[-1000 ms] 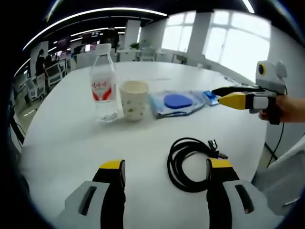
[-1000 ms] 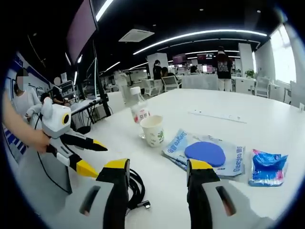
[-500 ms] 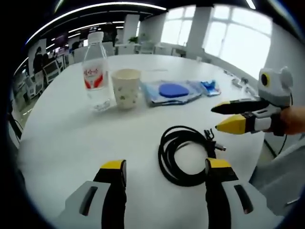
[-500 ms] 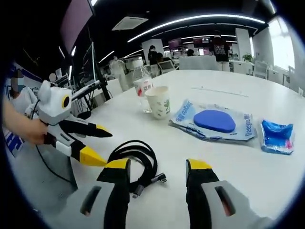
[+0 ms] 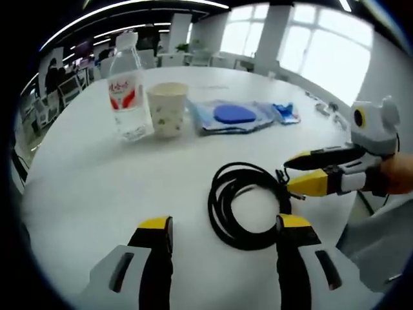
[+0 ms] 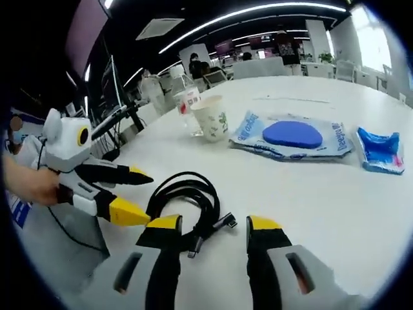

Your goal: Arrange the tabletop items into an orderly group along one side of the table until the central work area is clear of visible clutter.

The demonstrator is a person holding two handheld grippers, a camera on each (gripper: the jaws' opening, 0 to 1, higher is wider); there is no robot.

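Early stage: coiled black cable (image 5: pixel 245 205) loose near desk (image 5: pixel 97 181) edge; bottle (image 5: pixel 127 87), paper cup (image 5: pixel 168 108), blue packets (image 5: pixel 235 116) grouped beyond. Left tool (image 5: pixel 222 227) and right tool (image 6: pixel 210 226) both agape, empty, flanking cable.

Bright window glare, ceiling strip lights, fisheye-warped soft edges

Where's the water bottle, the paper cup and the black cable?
water bottle (image 5: pixel 127 97), left gripper view, on its red label.
paper cup (image 5: pixel 167 110), left gripper view, on its side wall.
black cable (image 6: pixel 184 190), right gripper view, on the coil's loops.
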